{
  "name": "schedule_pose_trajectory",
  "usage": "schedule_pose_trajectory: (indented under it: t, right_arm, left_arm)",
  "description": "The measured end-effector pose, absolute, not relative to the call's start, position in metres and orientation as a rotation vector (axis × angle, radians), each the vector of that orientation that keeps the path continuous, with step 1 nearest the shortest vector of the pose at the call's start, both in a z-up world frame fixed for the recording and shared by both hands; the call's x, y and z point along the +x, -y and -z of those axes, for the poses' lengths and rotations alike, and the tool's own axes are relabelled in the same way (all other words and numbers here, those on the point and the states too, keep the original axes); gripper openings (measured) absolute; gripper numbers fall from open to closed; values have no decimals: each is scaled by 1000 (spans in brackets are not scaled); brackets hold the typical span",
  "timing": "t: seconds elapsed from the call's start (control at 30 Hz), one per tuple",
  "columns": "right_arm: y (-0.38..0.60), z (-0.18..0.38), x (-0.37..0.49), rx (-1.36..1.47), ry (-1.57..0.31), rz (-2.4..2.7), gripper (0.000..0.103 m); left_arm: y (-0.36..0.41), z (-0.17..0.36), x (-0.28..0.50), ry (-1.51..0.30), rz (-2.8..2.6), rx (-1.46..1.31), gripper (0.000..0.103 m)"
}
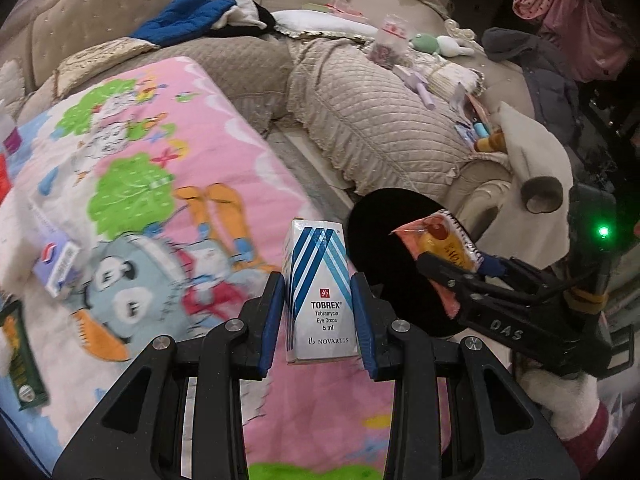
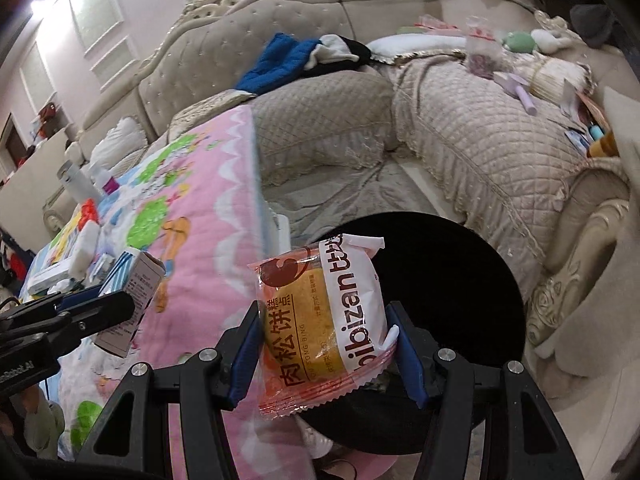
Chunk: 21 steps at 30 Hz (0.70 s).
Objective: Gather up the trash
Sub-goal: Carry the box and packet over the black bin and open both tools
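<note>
Both grippers are loaded and both hang near the bin.

Left gripper [image 1: 318,312]: blue pads clamped on the two side faces of a Tobrex eye-drop carton [image 1: 318,292]. The carton stands upright between the pads, long axis running along the fingers, printed front toward the camera. It is held above the pink cartoon blanket [image 1: 160,184], close to the blanket's near right edge.

Right gripper [image 2: 326,354]: pads pressed on the left and right edges of a sealed pork-floss cake packet [image 2: 320,324]. The packet's long axis also runs along the fingers; its top seal points away from the camera, toward the bin.

Black round bin [image 2: 460,280]: its open mouth sits off the blanket's right edge, in front of the beige quilted sofa [image 2: 480,152]. In the right wrist view the packet already overlaps the near left part of the mouth. In the left wrist view the bin [image 1: 384,232] lies just right of the carton and beyond it, and the right gripper [image 1: 452,276] stands between the carton and the far rim.

Judgement: the right hand is the nearer; the packet needs little more travel before release. The carton has to shift right to clear the blanket edge. Risk: the two grippers crowd one opening.

More litter, including a green wrapper [image 1: 20,364], remains at the blanket's left edge.
</note>
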State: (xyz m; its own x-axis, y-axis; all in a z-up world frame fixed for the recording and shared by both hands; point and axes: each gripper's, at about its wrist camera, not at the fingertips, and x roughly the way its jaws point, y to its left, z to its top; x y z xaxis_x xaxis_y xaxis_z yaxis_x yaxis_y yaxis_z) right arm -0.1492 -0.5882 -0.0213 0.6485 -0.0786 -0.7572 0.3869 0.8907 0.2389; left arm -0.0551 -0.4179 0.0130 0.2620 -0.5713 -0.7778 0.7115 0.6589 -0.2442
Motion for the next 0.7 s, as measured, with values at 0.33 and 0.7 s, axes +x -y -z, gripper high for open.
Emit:
schedule_pose_trajectory:
  t: [0.33, 0.7]
  right_arm:
    - [608, 36, -150, 429, -842, 317, 58]
    - [629, 44, -152, 453, -842, 361, 58]
  left_arm:
    - [449, -5, -57, -995, 938, 154, 31]
    - [459, -1, -55, -999, 984, 115, 32]
